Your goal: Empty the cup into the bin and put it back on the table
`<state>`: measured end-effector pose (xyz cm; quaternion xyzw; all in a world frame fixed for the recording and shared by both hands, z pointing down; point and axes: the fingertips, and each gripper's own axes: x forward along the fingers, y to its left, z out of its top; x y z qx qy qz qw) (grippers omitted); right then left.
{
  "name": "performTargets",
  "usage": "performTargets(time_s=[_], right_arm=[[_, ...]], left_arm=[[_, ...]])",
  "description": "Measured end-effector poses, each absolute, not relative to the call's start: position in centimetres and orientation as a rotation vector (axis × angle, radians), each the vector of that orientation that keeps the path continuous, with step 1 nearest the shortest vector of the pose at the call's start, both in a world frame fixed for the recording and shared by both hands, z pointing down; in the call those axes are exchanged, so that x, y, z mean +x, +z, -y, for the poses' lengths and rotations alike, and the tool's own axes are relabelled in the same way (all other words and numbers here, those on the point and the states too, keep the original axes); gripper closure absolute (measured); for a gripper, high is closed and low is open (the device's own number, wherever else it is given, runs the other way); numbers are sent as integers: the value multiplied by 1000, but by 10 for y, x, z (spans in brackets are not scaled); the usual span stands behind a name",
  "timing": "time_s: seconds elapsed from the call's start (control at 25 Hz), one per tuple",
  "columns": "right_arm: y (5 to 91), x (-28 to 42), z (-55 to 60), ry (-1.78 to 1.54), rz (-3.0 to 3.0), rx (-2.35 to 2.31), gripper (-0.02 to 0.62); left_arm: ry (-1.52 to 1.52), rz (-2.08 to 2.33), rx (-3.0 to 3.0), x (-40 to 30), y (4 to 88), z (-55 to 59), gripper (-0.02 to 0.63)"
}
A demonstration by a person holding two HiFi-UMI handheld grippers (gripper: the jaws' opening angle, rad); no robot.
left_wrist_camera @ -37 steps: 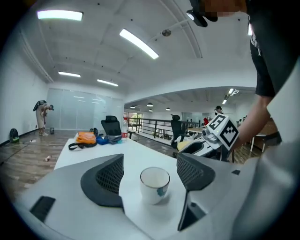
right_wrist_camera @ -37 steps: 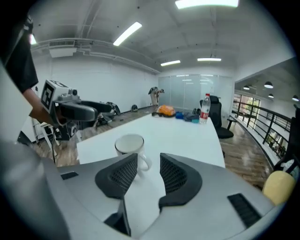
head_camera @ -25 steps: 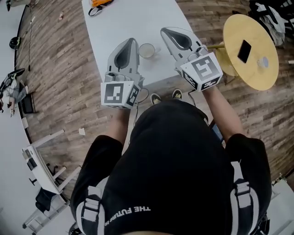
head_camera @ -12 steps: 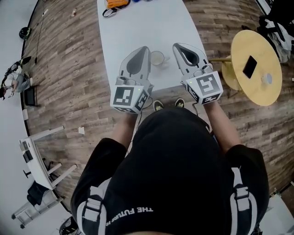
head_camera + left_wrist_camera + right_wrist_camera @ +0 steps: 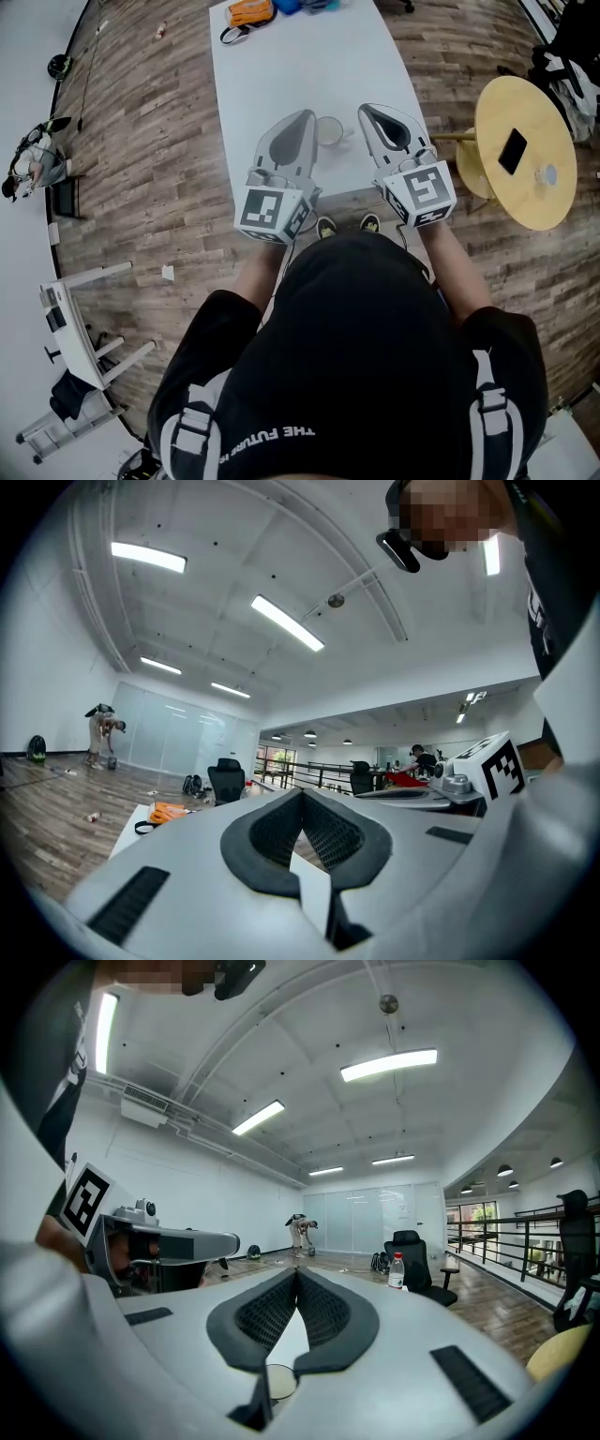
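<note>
Black fabric, the person's shirt (image 5: 366, 356), fills the near field of the head view. Beyond it, each hand carries a grey moulded gripper with a marker cube at the rear.

The left gripper (image 5: 307, 114) and the right gripper (image 5: 364, 108) both point away from the person over the near end of the counter (image 5: 300, 66). Both are closed and hold nothing. In the left gripper view, the ribbed black pads of the left gripper (image 5: 302, 794) meet at the tips. In the right gripper view, the pads of the right gripper (image 5: 297, 1274) meet in the same way.

The cup (image 5: 328, 131) is round and pale with a thin rim. It stands upright on the smooth white counter between the two gripper tips, touching neither. Its rim (image 5: 278, 1382) shows through the gap below the right pads.

An orange item (image 5: 248, 11) lies at the far end of the counter. A round wooden table (image 5: 539, 187) stands to the right on the plank floor (image 5: 150, 141).
</note>
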<state>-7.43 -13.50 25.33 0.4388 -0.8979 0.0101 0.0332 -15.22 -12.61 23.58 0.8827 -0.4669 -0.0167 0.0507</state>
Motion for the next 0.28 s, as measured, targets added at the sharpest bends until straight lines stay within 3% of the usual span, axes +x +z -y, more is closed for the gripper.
performTargets(time_s=[0.28], right_arm=[[254, -75, 133, 28, 2748, 1361, 580]], left_arm=[[-34, 1430, 2702, -155, 235, 122, 584]])
